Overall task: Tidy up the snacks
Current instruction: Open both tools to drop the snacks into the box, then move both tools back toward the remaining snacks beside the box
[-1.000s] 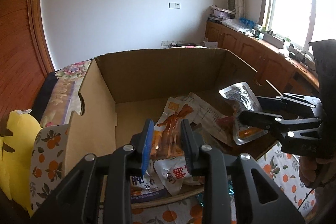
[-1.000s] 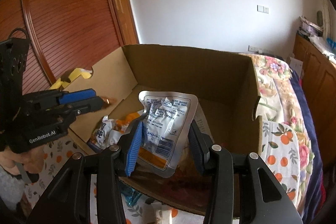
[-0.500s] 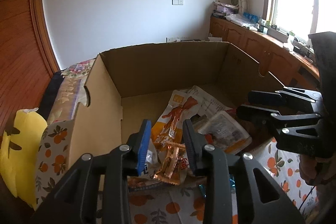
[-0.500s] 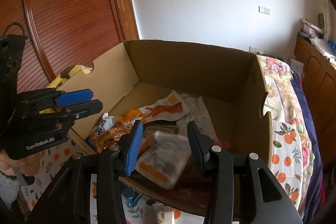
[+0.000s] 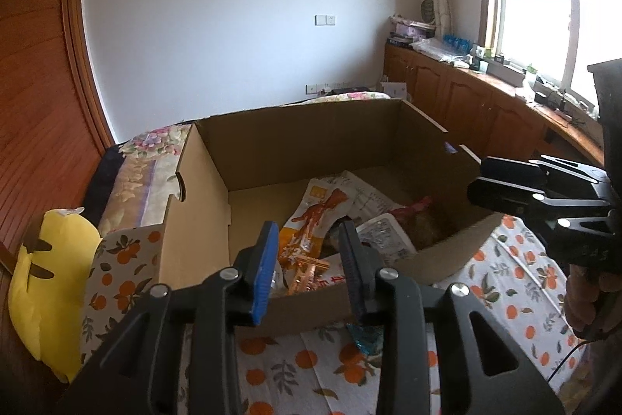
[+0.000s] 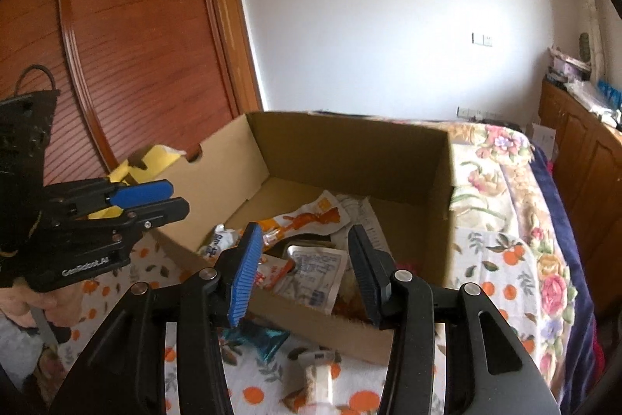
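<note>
box (image 5: 202, 205) open on top | far floor half bare | snack packets (image 6: 311, 259) crowd near wall

Both wrist cameras look down past their fingers into the same nearby cardboard box (image 5: 311, 150).

An open brown cardboard box (image 5: 202, 205) sits on a bed with an orange-print sheet. Snack packets lie flat in a loose pile at the near end of the box. A long orange and white packet (image 5: 315, 216) lies on top, toward the left. A silver packet with small print (image 6: 317, 269) lies just to its right. Outside the box, near its front wall, a teal wrapper (image 6: 264, 339) and a small white packet (image 6: 317, 372) lie on the sheet.
</note>
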A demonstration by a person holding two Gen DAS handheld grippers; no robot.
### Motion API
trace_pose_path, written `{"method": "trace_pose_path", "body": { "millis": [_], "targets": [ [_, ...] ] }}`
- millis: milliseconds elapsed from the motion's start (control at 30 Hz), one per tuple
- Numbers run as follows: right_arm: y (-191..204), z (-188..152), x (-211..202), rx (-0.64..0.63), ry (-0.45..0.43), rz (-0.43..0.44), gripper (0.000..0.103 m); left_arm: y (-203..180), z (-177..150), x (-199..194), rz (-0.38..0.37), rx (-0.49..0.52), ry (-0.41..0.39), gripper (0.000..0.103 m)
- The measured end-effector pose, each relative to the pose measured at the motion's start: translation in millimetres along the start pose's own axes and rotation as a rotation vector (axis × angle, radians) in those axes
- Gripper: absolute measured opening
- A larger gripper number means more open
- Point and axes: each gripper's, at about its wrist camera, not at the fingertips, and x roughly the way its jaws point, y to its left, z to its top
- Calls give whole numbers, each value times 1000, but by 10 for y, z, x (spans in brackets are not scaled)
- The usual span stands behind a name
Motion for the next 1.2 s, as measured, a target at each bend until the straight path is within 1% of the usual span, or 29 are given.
{"method": "trace_pose_path", "body": {
  "millis": [133,233,400,500,600,733,933,1100,1133,1167,1200],
  "targets": [
    [20,-74,-242,0,-7,-9,47,-105,-69,-153,-14,21,-12,37],
    [23,-198,-356,15,4,-19,47,-180,-185,-249,-26,34,-14,38],
    [54,-478,-425,33,38,-27,47,-274,-452,-257,-41,51,19,38],
    [60,-621,-366,42,67,-27,47,-316,-587,-204,-44,59,43,38],
    [63,-766,-271,50,101,-27,47,-346,-705,-150,-69,66,61,39],
    [22,-936,-1,65,177,-20,47,-426,-809,-64,-90,105,81,38],
    [-16,-1060,304,63,252,-32,47,-478,-856,53,-112,126,97,38],
    [-40,-1103,401,47,279,-35,46,-483,-889,188,-131,131,113,38],
    [-35,-1112,418,39,285,-37,44,-486,-890,218,-131,135,116,38],
    [-27,-1126,434,29,291,-36,37,-494,-893,245,-132,138,119,38],
    [-18,-1127,468,20,297,-33,31,-507,-891,273,-135,145,122,38]
  ]
}}
